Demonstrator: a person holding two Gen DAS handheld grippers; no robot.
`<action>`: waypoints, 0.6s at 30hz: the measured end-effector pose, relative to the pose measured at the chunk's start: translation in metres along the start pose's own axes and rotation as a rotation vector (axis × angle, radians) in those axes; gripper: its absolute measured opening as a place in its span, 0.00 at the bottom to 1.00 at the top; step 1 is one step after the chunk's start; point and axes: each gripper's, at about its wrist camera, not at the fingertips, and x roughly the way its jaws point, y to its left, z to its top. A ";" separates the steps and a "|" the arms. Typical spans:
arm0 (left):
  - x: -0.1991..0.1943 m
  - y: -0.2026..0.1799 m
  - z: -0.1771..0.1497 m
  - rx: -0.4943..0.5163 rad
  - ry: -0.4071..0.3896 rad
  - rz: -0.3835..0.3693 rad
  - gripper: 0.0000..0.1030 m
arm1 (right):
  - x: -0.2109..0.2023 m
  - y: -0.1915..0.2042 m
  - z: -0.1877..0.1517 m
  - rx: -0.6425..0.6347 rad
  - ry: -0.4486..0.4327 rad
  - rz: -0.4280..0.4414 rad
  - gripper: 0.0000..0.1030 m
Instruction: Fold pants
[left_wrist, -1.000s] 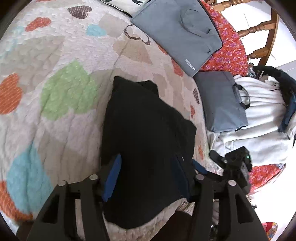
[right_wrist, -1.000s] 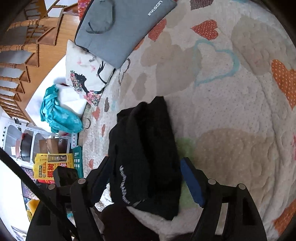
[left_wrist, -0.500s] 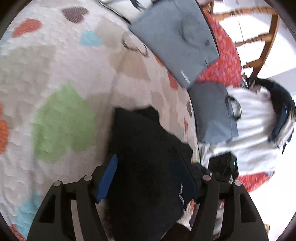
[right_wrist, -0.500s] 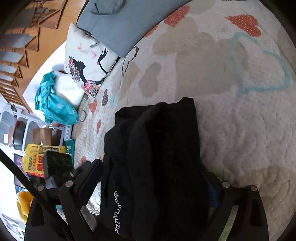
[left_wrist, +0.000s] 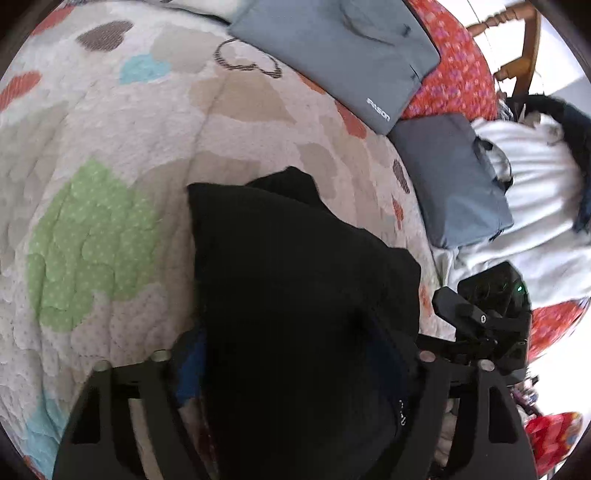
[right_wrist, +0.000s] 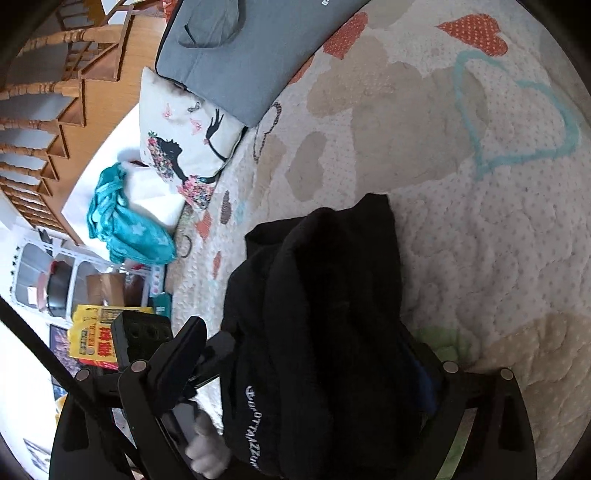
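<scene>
Though bunched, pants (left_wrist: 295, 280) lengthwise away.

Black pants (left_wrist: 295, 295), folded into a thick, narrow bundle of several layers, lie lengthwise on a quilt (left_wrist: 110, 147) printed with hearts, close to its near edge. The fabric is dark and fleecy, its far end stepped where one layer overlaps another. In the right wrist view, white stitched lettering runs along the pants (right_wrist: 325, 332) near the close end. The bundle lies flat, partly over a green heart.
</scene>
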 end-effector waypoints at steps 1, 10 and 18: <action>-0.001 0.000 -0.001 -0.007 0.009 -0.010 0.36 | 0.001 0.002 -0.001 -0.006 0.008 -0.001 0.88; -0.045 0.001 0.008 -0.031 -0.061 -0.030 0.32 | 0.000 0.033 0.000 -0.059 0.020 0.007 0.50; -0.064 0.005 0.070 -0.018 -0.150 0.050 0.32 | 0.028 0.087 0.045 -0.153 0.004 -0.006 0.50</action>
